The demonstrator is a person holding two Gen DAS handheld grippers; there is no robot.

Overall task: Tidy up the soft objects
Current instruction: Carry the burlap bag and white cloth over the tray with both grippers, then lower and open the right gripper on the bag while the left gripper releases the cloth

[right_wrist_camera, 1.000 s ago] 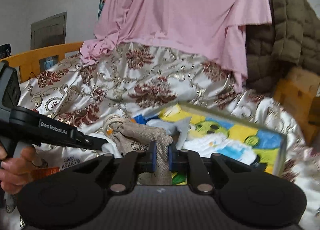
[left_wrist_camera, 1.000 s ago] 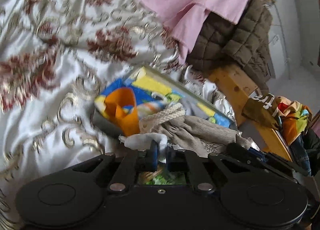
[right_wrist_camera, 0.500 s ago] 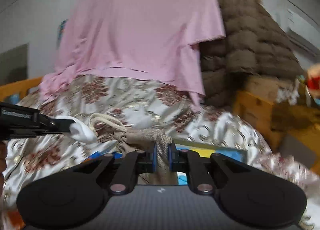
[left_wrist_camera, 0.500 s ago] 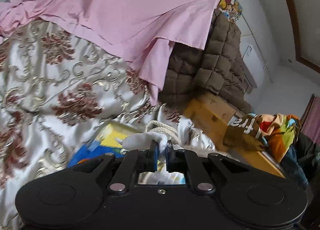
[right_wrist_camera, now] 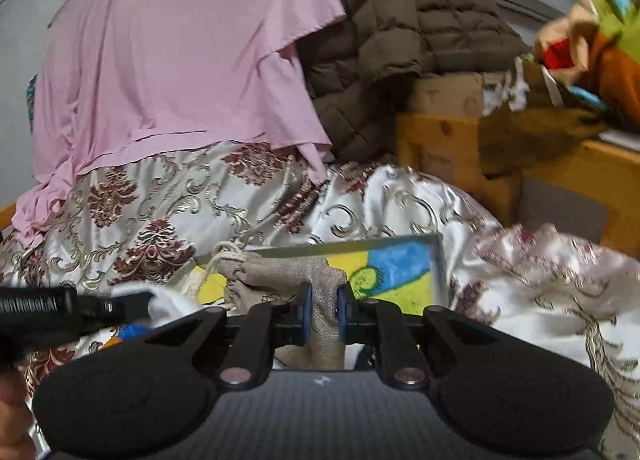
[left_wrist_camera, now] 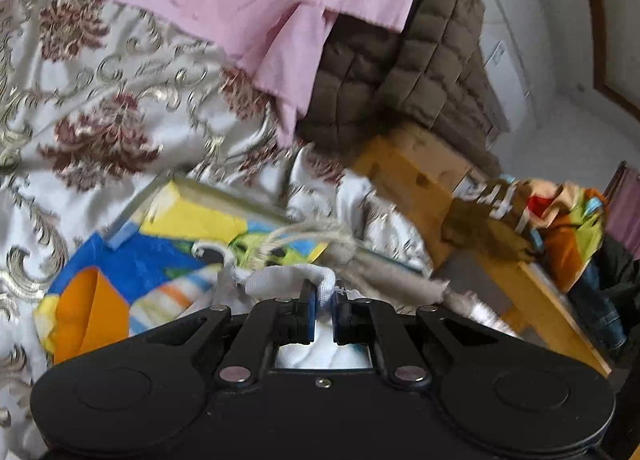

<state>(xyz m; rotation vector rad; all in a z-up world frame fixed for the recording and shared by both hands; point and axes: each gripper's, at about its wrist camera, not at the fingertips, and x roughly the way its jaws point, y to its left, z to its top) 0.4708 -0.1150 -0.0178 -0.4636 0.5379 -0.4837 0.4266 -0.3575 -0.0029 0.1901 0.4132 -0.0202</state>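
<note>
Over the bed, above the storage box: both tools hold cloth aloft.
Left gripper (left_wrist_camera: 323, 306): pads pressed on a fold of white cloth (left_wrist_camera: 288, 278); the cloth bunches just ahead of the fingers.
Right gripper (right_wrist_camera: 322, 310): pads pinching a grey-beige drawstring pouch (right_wrist_camera: 288, 272); its rope cord (right_wrist_camera: 226, 254) trails toward the left.
Relation of the two items: white cloth sits at or just beside the pouch mouth; whether it is inside cannot be told.
Storage box (right_wrist_camera: 438, 260): cartoon-printed, open, lying on the satin bedspread (left_wrist_camera: 100, 100); coloured fabric (left_wrist_camera: 92, 304) already lies in it.
Progress, as judged: mid-way; some soft items boxed, pouch and white cloth not yet set down.
Remaining, as judged: lower both pieces into the box and release.
Surroundings: pink sheet (right_wrist_camera: 180, 60), brown quilted jacket (right_wrist_camera: 400, 20), wooden bed frame (left_wrist_camera: 420, 188) with clothes piled at its end.
Obstructions: trailing cord may snag on the box rim; motion blur limits detail.
</note>
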